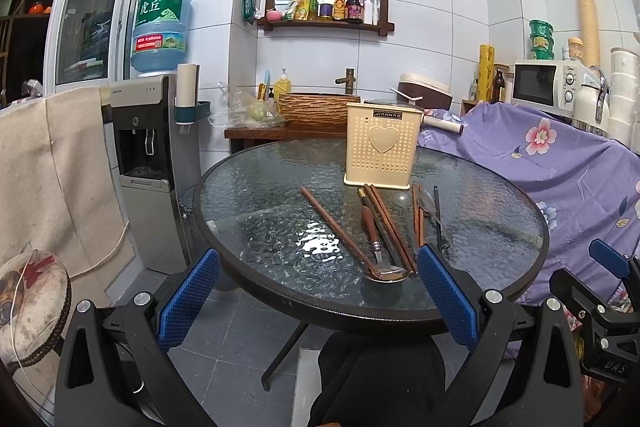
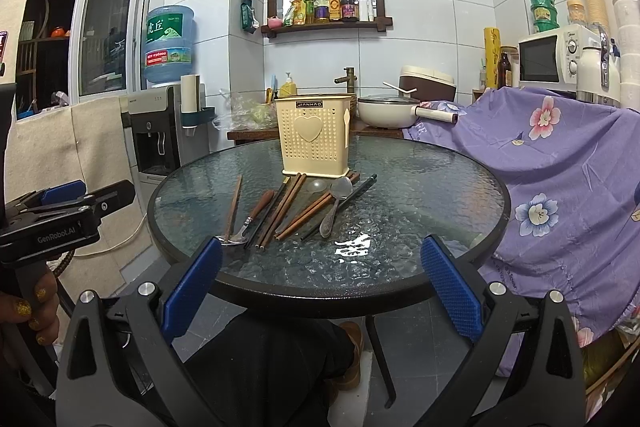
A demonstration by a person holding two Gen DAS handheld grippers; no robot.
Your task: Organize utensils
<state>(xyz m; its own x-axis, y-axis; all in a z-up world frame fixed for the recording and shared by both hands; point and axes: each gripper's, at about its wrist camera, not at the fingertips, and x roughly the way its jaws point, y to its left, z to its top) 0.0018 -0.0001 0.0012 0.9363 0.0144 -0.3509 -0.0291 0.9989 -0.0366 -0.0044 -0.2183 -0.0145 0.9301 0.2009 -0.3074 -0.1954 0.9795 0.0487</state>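
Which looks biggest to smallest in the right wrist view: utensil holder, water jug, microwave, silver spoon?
1. Cream utensil holder on the glass table
2. Blue water jug and white microwave: similar apparent size, different distances plus fisheye stretch, so unranked
3. Silver spoon, thin and clearly smallest

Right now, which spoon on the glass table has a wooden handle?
The metal spoon on the left of the pile; the clear spoon and all-metal spoon lack one.
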